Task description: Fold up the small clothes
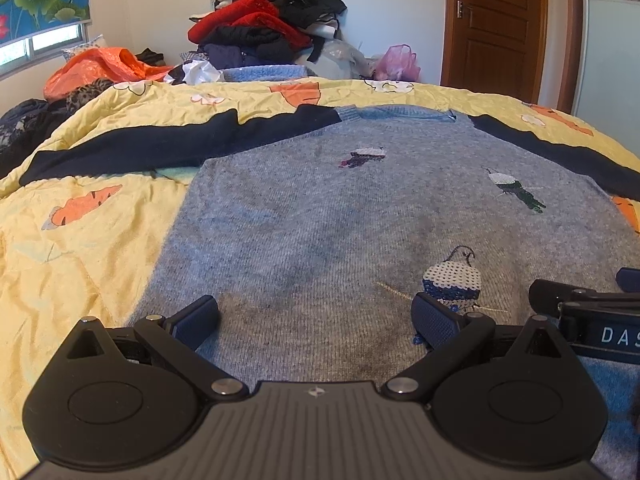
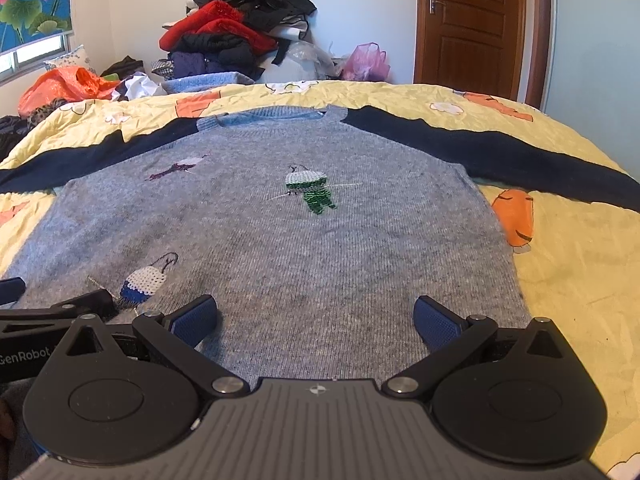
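Lying flat and face up on a bed, a grey-blue knitted sweater with dark navy sleeves (image 1: 320,208) (image 2: 280,232) is spreading across a crumpled yellow quilt printed with orange carrots and white flowers (image 1: 80,248) (image 2: 568,272), its neckline at the far side and its hem at the near side. Both sleeves are stretching out to the left and right. Three sequinned bird motifs are showing on the chest, one blue-and-white bird (image 1: 452,280) (image 2: 142,282) sitting near the hem. The left tool (image 1: 316,318) is hovering over the near left part of the hem with its blue-padded fingers spread wide, gripping nothing. The right tool (image 2: 316,318) is hovering just beside it over the near right part, equally wide open and empty. Beyond the far edge of the bed, a tall heap of red and black clothes (image 1: 264,20) (image 2: 236,28) is sitting against the white wall, with a brown wooden door (image 1: 496,28) (image 2: 472,24) standing at the far right.
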Demonstrator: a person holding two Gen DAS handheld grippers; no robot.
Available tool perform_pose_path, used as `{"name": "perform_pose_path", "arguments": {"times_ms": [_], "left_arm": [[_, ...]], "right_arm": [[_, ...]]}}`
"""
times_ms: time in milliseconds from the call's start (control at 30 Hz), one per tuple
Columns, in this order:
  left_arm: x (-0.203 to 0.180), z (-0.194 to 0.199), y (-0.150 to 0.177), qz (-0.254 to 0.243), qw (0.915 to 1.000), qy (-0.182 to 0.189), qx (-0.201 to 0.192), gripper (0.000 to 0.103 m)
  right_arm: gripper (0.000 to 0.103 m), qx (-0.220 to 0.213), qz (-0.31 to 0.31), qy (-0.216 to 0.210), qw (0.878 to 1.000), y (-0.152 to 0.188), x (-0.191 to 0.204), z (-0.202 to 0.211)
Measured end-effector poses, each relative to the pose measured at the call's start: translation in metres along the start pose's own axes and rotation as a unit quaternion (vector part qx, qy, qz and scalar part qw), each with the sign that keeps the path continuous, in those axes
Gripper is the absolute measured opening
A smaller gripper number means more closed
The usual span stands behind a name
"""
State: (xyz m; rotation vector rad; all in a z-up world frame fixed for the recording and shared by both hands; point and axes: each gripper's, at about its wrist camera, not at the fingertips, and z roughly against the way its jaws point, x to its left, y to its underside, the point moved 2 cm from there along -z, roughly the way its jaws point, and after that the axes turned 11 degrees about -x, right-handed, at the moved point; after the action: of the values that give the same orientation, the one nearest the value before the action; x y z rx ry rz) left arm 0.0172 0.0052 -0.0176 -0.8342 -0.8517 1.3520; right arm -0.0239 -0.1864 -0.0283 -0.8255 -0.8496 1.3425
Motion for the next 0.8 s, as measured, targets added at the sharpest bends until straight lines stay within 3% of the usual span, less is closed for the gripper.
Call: {"name": "perform_pose_path", "arguments": {"times_ms": [800], "left_arm": [[0.0037,0.0024,0.0016,0.01,0.9999,-0.005,0.002,0.103]], "right_arm": [[0.103,0.009,0.014,-0.007,1.0,0.0023,0.0004,0.0038]]}}
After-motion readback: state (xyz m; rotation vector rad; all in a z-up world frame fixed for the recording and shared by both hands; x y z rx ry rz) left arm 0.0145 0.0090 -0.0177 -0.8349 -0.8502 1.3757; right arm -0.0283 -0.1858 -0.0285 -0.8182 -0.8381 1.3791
